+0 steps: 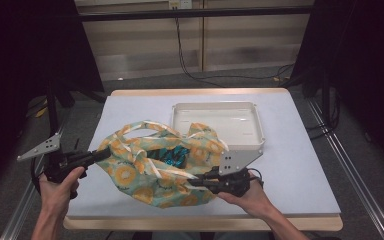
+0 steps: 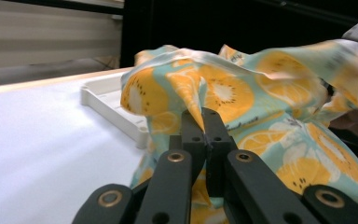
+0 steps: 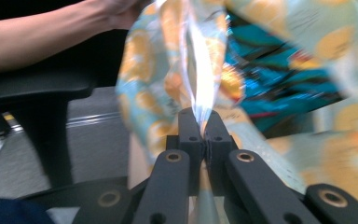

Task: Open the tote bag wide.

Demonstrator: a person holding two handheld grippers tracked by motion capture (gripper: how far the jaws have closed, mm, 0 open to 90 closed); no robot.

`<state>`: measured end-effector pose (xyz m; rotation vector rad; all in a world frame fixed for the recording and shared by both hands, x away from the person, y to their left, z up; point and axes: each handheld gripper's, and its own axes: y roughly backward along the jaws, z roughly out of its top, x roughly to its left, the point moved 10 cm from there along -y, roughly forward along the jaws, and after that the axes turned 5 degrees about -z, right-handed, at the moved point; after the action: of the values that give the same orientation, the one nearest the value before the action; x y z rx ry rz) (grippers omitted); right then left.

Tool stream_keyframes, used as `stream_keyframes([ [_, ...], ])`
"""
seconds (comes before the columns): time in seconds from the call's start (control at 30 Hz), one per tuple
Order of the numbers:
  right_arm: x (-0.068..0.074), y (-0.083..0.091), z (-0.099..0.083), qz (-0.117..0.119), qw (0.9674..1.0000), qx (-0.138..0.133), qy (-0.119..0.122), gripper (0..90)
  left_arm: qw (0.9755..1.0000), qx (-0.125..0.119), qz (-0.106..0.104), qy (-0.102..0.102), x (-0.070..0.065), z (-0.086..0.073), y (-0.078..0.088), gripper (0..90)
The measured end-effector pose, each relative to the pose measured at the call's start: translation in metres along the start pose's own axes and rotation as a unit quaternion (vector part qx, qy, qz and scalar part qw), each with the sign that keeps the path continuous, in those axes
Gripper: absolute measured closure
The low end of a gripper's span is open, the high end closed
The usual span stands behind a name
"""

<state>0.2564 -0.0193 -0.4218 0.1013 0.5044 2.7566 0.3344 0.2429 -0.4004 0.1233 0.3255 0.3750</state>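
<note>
High view: orange-print fabric bag stretched between two handheld grippers on a white table.

Left gripper at the bag's left edge, jaws closed flat on a pinched fold of cloth, seen up close in the left gripper view. Right gripper at the bag's near right edge, jaws clamped tight on a fold of the rim, seen in the right gripper view. Bag mouth gaping upward, a teal packet visible inside. Shallow white tray just behind the bag, its near left corner overlapped by the cloth.
</note>
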Motion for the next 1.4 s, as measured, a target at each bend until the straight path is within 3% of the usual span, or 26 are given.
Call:
stream_keyframes([
  [0.07, 0.005, -0.001, -0.003, 0.007, 1.0, 0.002, -0.001, 88.4, 1.0, -0.001, 0.0, 0.005, 0.0, -0.007, 0.001, 89.8],
  [0.1, 0.013, -0.003, -0.008, 0.019, 0.9998, 0.004, -0.005, 87.0, 1.0, 0.001, 0.0, 0.006, 0.0, -0.01, 0.001, 89.8],
  [0.23, 0.021, -0.006, -0.016, 0.03, 0.9995, 0.012, -0.001, 81.6, 0.9998, -0.001, 0.017, 0.014, 0.01, -0.014, 0.002, 89.4],
  [0.47, 0.018, -0.008, -0.035, 0.026, 0.9992, 0.029, -0.011, 83.9, 0.9996, -0.001, 0.013, 0.025, 0.017, -0.028, -0.004, 88.5],
  [0.57, 0.014, -0.011, -0.043, 0.025, 0.9988, 0.034, -0.024, 81.7, 0.9991, 0.01, 0.018, 0.036, 0.022, -0.04, -0.002, 84.0],
  [0.67, 0.017, -0.012, -0.043, 0.03, 0.9987, 0.035, -0.019, 78.0, 0.9988, 0.01, 0.025, 0.041, 0.024, -0.041, -0.001, 78.6],
  [0.8, 0.017, -0.007, -0.034, 0.026, 0.9993, 0.025, -0.012, 69.3, 0.999, -0.005, 0.028, 0.036, 0.018, -0.026, 0.006, 70.6],
  [0.87, 0.011, 0.0, -0.024, 0.01, 0.9997, 0.02, -0.007, 61.2, 0.9992, -0.007, 0.026, 0.028, 0.012, -0.019, 0.007, 63.8],
  [0.93, 0.007, 0.005, -0.017, 0.004, 0.9999, 0.011, -0.008, 58.1, 0.9996, 0.002, 0.026, 0.013, 0.003, -0.011, 0.003, 62.4],
  [1.1, -0.006, 0.019, -0.003, -0.014, 0.9998, -0.012, -0.011, 52.7, 0.9997, 0.002, 0.023, 0.001, -0.008, 0.002, -0.004, 58.2],
  [1.2, -0.01, 0.024, 0.001, -0.023, 0.9995, -0.017, -0.01, 51.8, 0.9997, -0.004, 0.023, 0.0, -0.01, 0.008, -0.005, 52.2],
  [1.3, -0.018, 0.03, 0.007, -0.04, 0.9988, -0.025, -0.011, 52.3, 0.9997, -0.004, 0.024, -0.004, -0.013, 0.014, -0.005, 52.1],
  [1.4, -0.035, 0.032, 0.017, -0.062, 0.9973, -0.038, -0.015, 56.6, 0.9996, -0.004, 0.019, -0.021, -0.023, 0.027, -0.007, 52.0],
])
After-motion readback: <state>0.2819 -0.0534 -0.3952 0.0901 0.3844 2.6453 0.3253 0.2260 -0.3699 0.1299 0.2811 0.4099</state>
